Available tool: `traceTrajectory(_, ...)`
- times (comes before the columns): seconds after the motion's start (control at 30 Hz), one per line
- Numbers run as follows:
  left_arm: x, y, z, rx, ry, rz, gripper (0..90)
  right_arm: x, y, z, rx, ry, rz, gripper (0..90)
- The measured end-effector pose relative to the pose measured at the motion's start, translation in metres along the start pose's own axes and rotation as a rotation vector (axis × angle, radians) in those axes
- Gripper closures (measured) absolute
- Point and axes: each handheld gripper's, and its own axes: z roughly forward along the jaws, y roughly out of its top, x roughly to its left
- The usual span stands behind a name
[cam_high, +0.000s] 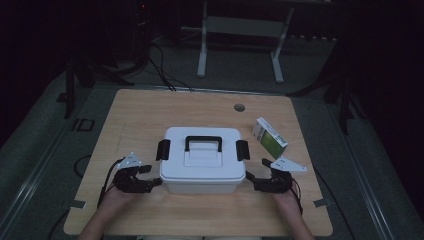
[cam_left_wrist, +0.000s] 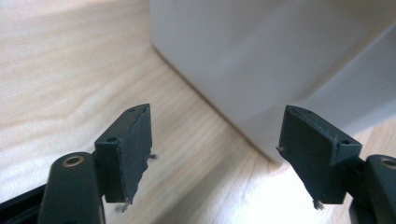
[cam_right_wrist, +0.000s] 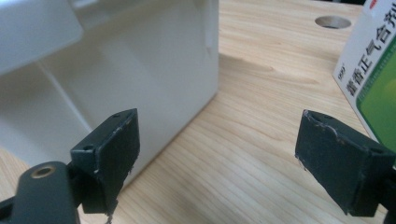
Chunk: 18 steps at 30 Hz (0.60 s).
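Observation:
A white plastic box (cam_high: 202, 160) with a black handle (cam_high: 203, 142) and black side latches stands in the middle of the wooden table (cam_high: 145, 112). My left gripper (cam_high: 156, 183) sits at the box's left front corner, jaws apart with nothing between them. In the left gripper view the box wall (cam_left_wrist: 261, 60) stands just ahead of the gripper (cam_left_wrist: 217, 135). My right gripper (cam_high: 250, 181) is at the box's right front corner, also open and empty. In the right gripper view the box wall (cam_right_wrist: 121, 70) is at the left of the gripper (cam_right_wrist: 219, 140).
A green and white carton (cam_high: 270, 136) stands to the right of the box; its face with printed characters (cam_right_wrist: 373, 79) is at the right edge of the right gripper view. A round cable hole (cam_high: 239, 107) is at the table's back. Beyond the table stands a white frame (cam_high: 240, 35).

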Motion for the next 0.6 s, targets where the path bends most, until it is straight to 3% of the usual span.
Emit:
traceTrajectory(0.07,0.001,-0.001,0.001,0.035,0.000,-0.003,16.5,-0.005,-0.002,-0.004,-0.014,0.020,0.020,13.3)
traceTrajectory(0.17,0.002,-0.003,0.001,0.065,0.020,0.002,11.2,-0.008,-0.003,-0.006,-0.015,0.007,0.005,13.3)
traceTrajectory(0.37,0.007,-0.006,-0.001,0.112,0.007,0.013,11.2,-0.014,-0.007,-0.011,-0.018,0.027,-0.010,13.5)
traceTrajectory(0.4,0.007,-0.007,-0.001,0.115,0.027,0.020,11.2,-0.014,-0.009,-0.012,-0.015,0.028,-0.013,13.5)
traceTrajectory(0.47,0.007,-0.006,-0.002,0.124,0.010,0.025,11.2,-0.015,-0.010,-0.013,-0.011,0.029,-0.016,13.5)
traceTrajectory(0.6,0.006,-0.004,-0.004,0.149,0.012,0.057,11.4,-0.015,-0.014,-0.015,0.004,0.027,-0.025,13.5)
